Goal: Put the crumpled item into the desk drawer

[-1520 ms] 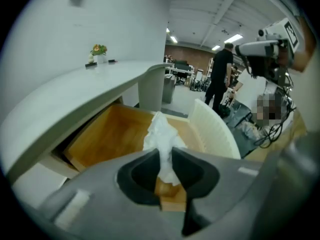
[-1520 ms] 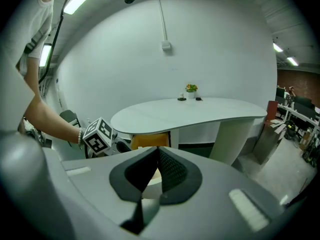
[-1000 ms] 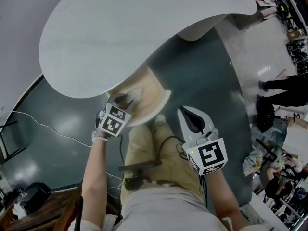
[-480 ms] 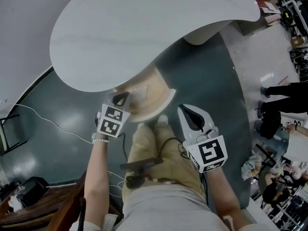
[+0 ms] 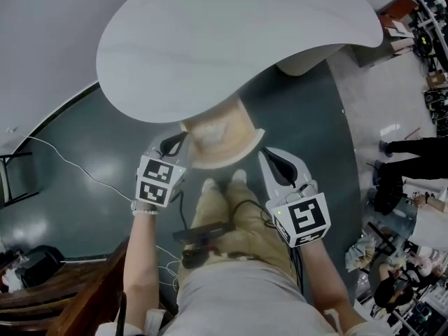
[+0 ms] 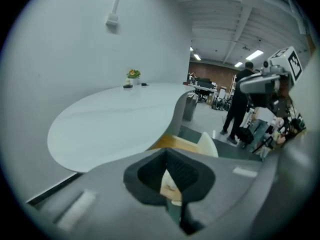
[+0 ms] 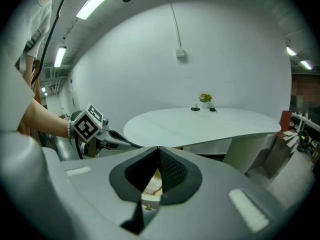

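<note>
Crumpled item (image 5: pixel 213 130) in drawer (image 5: pixel 243 150), L gripper (image 5: pixel 180 140) closed

This looks like a large open-plan work hall, part office and part lab. A broad, curved white tabletop (image 5: pixel 231 40) stands against a plain curved white wall (image 7: pixel 150 59) on a polished dark teal floor (image 5: pixel 91 180). A small potted plant (image 7: pixel 205 100) sits at the tabletop's far edge, and a cable drop ends in a wall box (image 7: pixel 180 53) above it. Overhead are exposed beams and long strip lights (image 6: pixel 255 54). Beyond the tabletop the room opens onto rows of desks with equipment (image 6: pixel 202 86), and a person in dark clothes (image 6: pixel 239 101) stands on the pale grey floor there.
</note>
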`<act>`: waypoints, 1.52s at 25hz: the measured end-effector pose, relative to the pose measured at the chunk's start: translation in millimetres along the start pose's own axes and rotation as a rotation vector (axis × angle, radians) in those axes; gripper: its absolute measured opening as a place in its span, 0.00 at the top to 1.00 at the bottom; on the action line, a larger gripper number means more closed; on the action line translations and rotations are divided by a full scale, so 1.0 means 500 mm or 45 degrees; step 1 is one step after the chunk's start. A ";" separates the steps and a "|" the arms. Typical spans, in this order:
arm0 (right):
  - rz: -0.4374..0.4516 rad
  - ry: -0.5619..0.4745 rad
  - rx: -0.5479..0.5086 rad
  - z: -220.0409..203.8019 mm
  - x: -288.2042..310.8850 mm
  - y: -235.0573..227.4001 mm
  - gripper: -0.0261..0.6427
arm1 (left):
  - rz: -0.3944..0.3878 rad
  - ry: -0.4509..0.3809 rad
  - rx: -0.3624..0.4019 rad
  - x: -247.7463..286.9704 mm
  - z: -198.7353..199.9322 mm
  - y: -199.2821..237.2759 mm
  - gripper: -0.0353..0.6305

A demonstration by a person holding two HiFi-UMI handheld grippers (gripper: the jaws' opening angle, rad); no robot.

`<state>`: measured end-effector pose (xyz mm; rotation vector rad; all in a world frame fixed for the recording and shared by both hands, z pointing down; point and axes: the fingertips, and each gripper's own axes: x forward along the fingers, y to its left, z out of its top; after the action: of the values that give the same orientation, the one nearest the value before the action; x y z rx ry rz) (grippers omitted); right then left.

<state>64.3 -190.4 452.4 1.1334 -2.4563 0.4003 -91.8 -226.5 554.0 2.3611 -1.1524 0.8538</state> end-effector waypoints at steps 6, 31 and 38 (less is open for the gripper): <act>0.002 -0.032 -0.029 0.045 -0.017 0.028 0.95 | 0.039 -0.108 -0.017 -0.092 0.065 0.008 0.95; -0.033 -0.156 -0.133 0.154 -0.084 0.104 0.95 | 0.061 -0.371 0.044 -0.317 0.194 -0.059 0.95; -0.041 -0.181 -0.136 0.169 -0.085 0.114 0.95 | 0.044 -0.393 0.064 -0.335 0.199 -0.064 0.95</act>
<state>25.1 -161.9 353.5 1.1920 -2.5435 0.1823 -111.2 -167.8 366.7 2.5863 -1.3047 0.5458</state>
